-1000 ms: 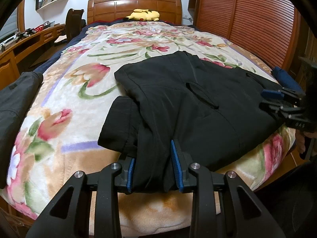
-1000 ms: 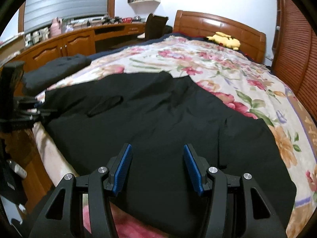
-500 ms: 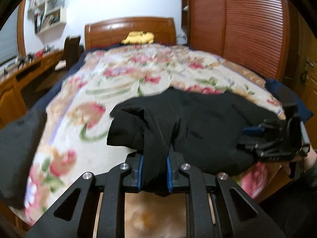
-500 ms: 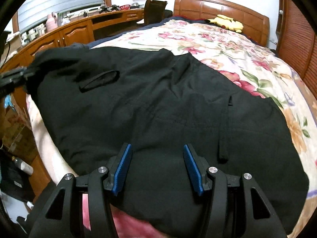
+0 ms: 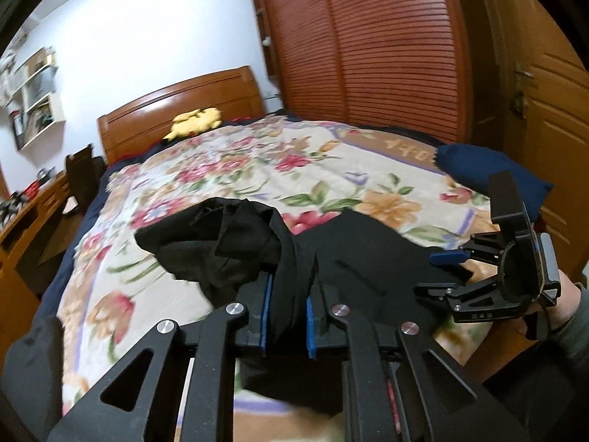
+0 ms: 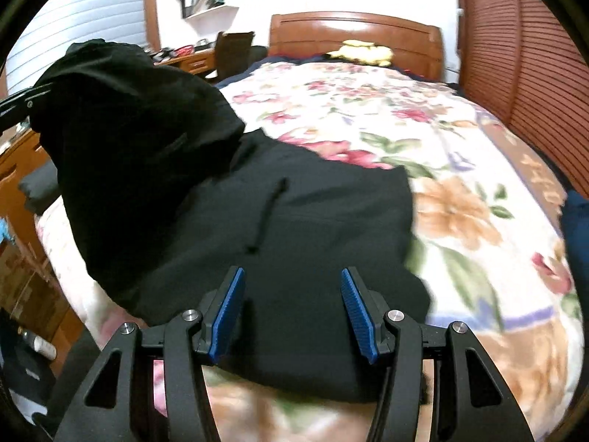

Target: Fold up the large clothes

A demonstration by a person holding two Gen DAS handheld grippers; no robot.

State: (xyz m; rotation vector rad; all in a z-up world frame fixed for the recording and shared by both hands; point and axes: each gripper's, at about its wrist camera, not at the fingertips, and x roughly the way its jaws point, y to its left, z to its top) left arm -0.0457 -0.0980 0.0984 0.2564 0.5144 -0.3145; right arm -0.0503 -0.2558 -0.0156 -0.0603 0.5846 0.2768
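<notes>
black garment [image 6: 294, 228] lies across bed – left claw [image 5: 286, 309] just clamped its bunched end, right claw [image 6: 292, 309] half-open, empty

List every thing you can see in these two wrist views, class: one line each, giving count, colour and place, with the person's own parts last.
black garment: one, black, near end of the bed, one part lifted
floral blanket: one, cream with red and orange flowers, covering the bed
headboard: one, brown wood, far end of the bed
plush toy: one, yellow, by the headboard
navy cushion: one, dark blue, bed's right edge
louvred doors: brown, right of the bed
wall shelf: one, white, left wall
chair: one, dark, left of the bed
left gripper: black, blue fingers shut on the garment
right gripper: black, blue fingers open above the garment
hand: one, holding the right gripper
</notes>
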